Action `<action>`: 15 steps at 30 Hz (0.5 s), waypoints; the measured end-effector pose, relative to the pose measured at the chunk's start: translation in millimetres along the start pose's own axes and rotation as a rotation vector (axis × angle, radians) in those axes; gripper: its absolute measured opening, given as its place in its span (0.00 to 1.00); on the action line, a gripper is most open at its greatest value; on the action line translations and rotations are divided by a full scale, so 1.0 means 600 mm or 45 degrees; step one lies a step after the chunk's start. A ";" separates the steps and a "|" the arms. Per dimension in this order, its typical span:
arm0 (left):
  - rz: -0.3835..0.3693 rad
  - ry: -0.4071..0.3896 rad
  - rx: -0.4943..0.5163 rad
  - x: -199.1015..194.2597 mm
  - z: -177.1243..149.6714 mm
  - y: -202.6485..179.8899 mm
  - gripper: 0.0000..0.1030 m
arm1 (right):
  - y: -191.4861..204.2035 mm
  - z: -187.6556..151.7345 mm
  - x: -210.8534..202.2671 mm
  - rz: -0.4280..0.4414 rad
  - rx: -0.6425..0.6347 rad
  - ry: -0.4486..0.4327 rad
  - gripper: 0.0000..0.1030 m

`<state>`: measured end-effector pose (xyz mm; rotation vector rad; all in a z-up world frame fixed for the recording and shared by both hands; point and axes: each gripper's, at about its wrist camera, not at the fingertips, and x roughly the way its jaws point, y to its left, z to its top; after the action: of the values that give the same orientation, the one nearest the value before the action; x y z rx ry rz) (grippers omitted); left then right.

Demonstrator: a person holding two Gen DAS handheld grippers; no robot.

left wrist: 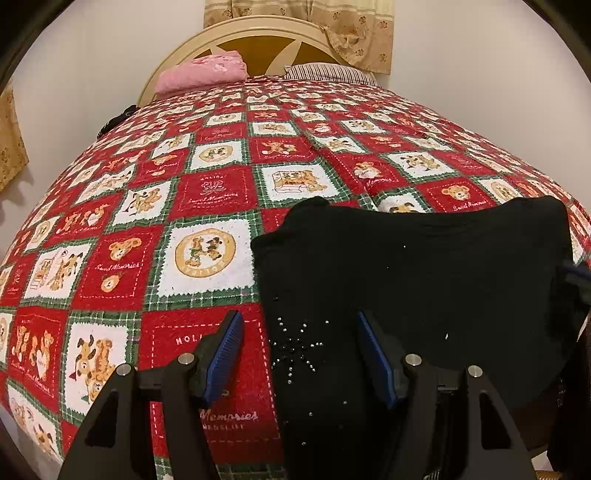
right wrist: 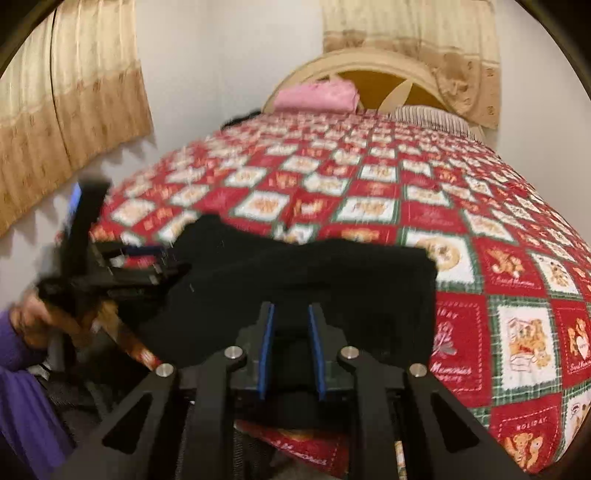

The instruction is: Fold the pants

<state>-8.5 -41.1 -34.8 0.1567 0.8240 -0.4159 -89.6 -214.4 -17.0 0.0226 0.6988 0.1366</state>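
Black pants (left wrist: 406,277) lie folded into a flat block near the front edge of the bed, with a rhinestone star (left wrist: 295,343) on their left part. My left gripper (left wrist: 301,332) is open and straddles the pants' left edge, its blue pads clear of the cloth. In the right wrist view it shows blurred at the pants' left side (right wrist: 162,262). My right gripper (right wrist: 291,328) hovers over the near edge of the pants (right wrist: 332,280) with its jaws a narrow gap apart. Only black shows in that gap, so I cannot tell if the pads pinch cloth.
The red, white and green teddy-bear quilt (left wrist: 207,192) covers the whole bed. A folded pink cloth (left wrist: 203,74) and a striped pillow (left wrist: 328,70) lie by the cream headboard (left wrist: 258,33). Curtains (right wrist: 66,110) hang on the left wall. A hand (right wrist: 33,317) with a purple sleeve holds the left gripper.
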 end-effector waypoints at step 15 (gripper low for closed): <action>-0.114 0.009 -0.085 -0.012 -0.010 0.027 0.64 | -0.021 -0.030 -0.034 0.019 0.114 0.003 0.14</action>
<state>-10.1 -22.3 -33.6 0.0592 0.8532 -0.4717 -114.8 -229.9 -18.6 0.1135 0.7068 0.1198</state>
